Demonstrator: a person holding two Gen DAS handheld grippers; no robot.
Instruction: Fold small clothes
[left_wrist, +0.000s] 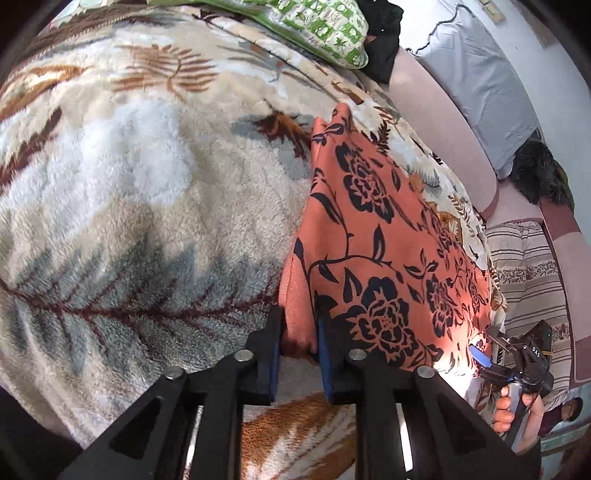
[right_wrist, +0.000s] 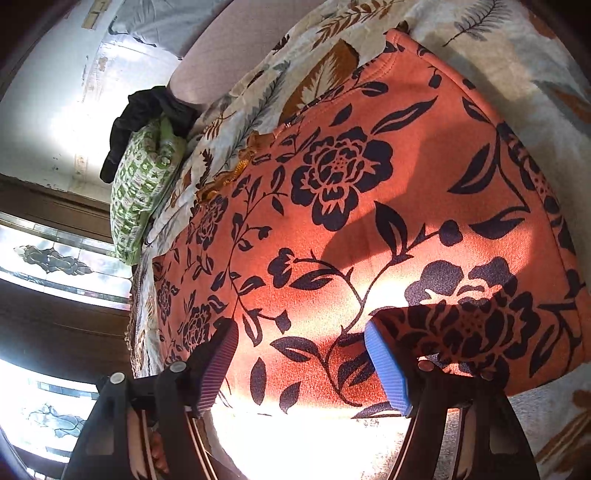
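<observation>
An orange garment with a black flower print (left_wrist: 384, 243) lies spread on a fleecy leaf-pattern blanket (left_wrist: 129, 192). My left gripper (left_wrist: 298, 343) is shut on the garment's near left edge, a fold of orange cloth pinched between its blue pads. In the right wrist view the garment (right_wrist: 369, 221) fills the frame. My right gripper (right_wrist: 306, 362) is open just above its near edge, blue pads wide apart, nothing between them. The right gripper also shows in the left wrist view (left_wrist: 484, 360), at the garment's far corner.
A green-and-white patterned pillow (left_wrist: 321, 26) and a dark cloth (left_wrist: 384, 44) lie at the bed's far end. A pink headboard (left_wrist: 443, 122) and a grey pillow (left_wrist: 480, 81) stand beside the bed. A striped cloth (left_wrist: 528, 280) lies beyond the garment. Windows (right_wrist: 55, 258) show at left.
</observation>
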